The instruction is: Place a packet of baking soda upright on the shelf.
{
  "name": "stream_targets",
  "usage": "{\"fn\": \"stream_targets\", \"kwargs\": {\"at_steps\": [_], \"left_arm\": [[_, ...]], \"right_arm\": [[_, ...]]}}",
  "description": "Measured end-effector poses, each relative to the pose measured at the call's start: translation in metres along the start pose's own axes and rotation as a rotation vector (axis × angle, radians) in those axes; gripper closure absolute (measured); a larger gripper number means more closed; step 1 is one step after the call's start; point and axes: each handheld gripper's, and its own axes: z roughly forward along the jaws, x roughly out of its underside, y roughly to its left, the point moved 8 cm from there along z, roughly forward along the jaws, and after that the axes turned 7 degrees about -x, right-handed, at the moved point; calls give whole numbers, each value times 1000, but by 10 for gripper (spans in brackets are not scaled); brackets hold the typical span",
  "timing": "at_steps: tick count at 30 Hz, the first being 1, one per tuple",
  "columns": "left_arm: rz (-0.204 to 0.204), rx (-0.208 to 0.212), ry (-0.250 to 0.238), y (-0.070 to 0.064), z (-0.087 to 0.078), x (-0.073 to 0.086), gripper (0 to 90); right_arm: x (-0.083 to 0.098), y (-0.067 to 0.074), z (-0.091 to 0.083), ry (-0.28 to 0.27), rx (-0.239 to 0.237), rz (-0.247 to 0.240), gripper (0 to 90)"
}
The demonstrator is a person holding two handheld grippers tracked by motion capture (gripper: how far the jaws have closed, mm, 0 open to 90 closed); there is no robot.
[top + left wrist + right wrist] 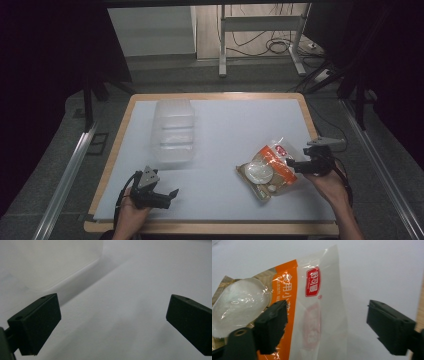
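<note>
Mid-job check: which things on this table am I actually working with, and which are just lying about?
In the job:
- orange and clear plastic food packet, between the open right gripper jaws, not yet pinched

Lying about:
- clear plastic lidded container, untouched
- left gripper, open, resting on the white table mat

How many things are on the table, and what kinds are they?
Clear plastic box: 1
Orange and white snack bag: 1
Black grippers, left gripper and right gripper: 2
Total: 4

Right tongs (295,165) at snack packet (269,171)
</note>
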Motion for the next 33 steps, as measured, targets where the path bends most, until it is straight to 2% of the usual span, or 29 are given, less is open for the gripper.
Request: {"fn": "stream_targets", "kwargs": {"at_steps": [4, 5, 6, 12, 14, 17, 18, 19, 20, 21, 22, 23, 25, 29, 33], "left_arm": [[4, 0, 4, 0, 0, 0, 0], [5, -1, 4, 0, 0, 0, 0], [6, 0, 5, 0, 0, 1, 0], [12, 2, 10, -1, 1, 1, 0], [13, 1, 12, -1, 1, 1, 0], [18, 2, 16, -1, 1, 1, 0], [19, 3, 17, -2, 2, 2, 0], [19, 3, 18, -2, 2, 2, 0], [19, 3, 18, -2, 2, 2, 0], [19, 4, 19, -2, 2, 2, 0], [20, 3, 20, -2, 2, 2, 0], [21, 3, 20, -2, 2, 2, 0], [22, 1, 19, -2, 2, 2, 0], [23, -5, 12, -2, 1, 1, 0], [25, -9, 9, -2, 0, 0, 0]], "right_arm": [[2, 0, 7, 21, -66, 24, 264], [4, 2, 9, 33, -97, 33, 304], [4, 2, 9, 33, -97, 33, 304], [9, 10, 14, 78, -168, 7, 441], [10, 17, 17, 95, -183, -24, 500], [9, 21, 17, 103, -188, -43, 550], [9, 23, 17, 107, -186, -54, 581], [8, 26, 17, 112, -183, -71, 653], [8, 26, 17, 112, -183, -71, 653], [8, 28, 17, 110, -180, -82, 694], [8, 29, 16, 109, -164, -99, 783], [8, 29, 16, 109, -164, -99, 783], [6, 31, 14, 87, -165, -115, 881], [-5, 39, 6, 22, -162, -141, 894], [-11, 45, -1, -13, -190, -122, 894]]}}
